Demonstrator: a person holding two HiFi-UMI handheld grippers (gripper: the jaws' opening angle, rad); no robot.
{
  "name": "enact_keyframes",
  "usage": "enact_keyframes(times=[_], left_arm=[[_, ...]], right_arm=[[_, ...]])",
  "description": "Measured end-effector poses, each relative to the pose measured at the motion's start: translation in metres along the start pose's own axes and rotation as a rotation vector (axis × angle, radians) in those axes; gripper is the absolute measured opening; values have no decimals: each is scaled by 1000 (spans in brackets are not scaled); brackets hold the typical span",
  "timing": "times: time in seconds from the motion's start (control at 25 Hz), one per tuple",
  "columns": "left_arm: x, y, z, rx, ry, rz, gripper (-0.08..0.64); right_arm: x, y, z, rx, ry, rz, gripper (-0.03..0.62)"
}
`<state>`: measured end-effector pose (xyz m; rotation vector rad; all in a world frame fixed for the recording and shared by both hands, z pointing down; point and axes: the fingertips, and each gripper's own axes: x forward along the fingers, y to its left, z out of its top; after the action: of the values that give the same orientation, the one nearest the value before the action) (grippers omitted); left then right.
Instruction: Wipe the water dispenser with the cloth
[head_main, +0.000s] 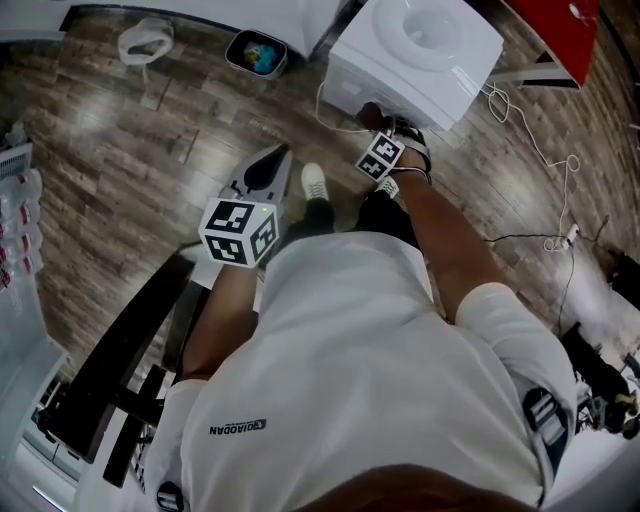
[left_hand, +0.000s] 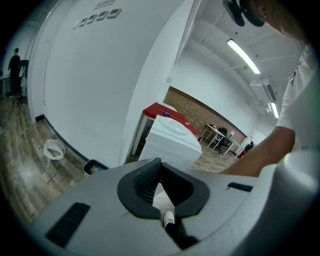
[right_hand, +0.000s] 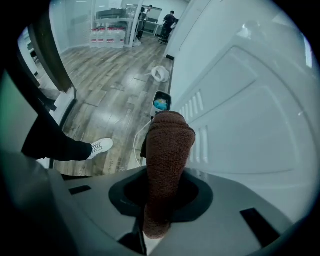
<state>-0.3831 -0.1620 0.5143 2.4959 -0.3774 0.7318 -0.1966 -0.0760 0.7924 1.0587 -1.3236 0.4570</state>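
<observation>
- We see the right gripper (right_hand: 163, 194) pinching a brown cloth (right_hand: 168, 159); the cloth stands up out of the jaws as a thick folded roll.
- In the right gripper view, the cloth's upper end lies at the white side panel of the dispenser (right_hand: 250, 100), just beside its vent slots. We cannot tell whether it presses on the panel.
- In the head view, the right gripper (head_main: 376, 120) reaches forward on an outstretched arm, and the cloth (head_main: 371, 112) sits low against the near side of the dispenser (head_main: 415, 60).
- The dispenser stands on the wooden floor (head_main: 150, 150), with its round top recess facing up.
- The left gripper (left_hand: 159, 167) has its jaws pressed together at the tips, with nothing between them.
- In the head view, the left gripper (head_main: 278, 158) hangs over the floor, well apart from the dispenser and nearer to the body.
- The left gripper view looks across at the dispenser (left_hand: 167, 137), which stands in front of a red table (left_hand: 165, 111).
- A white shoe (head_main: 314, 181) stands on the floor between the two grippers.
- A small dark bin (head_main: 256, 52) with coloured contents sits by the wall, left of the dispenser.
- A white cable (head_main: 520, 120) trails over the floor to the right of the dispenser.
</observation>
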Motion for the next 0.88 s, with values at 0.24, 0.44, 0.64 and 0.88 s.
enact_keyframes(times=[0.24,0.44,0.64,0.88], left_arm=[[-4,-8,-8,65,45,39,0],[-11,-4,-17,33,66,80,0],[-14,2,-22,18,77,98,0],[-10,0,-10,1,39,76,2]], right_arm=[[45,20,-12,-12,48,76,74],[68,32,-12,-10,65,118,74],[73,34,-6,17,67,134,74],[51,28,-5,56,41,141,74]])
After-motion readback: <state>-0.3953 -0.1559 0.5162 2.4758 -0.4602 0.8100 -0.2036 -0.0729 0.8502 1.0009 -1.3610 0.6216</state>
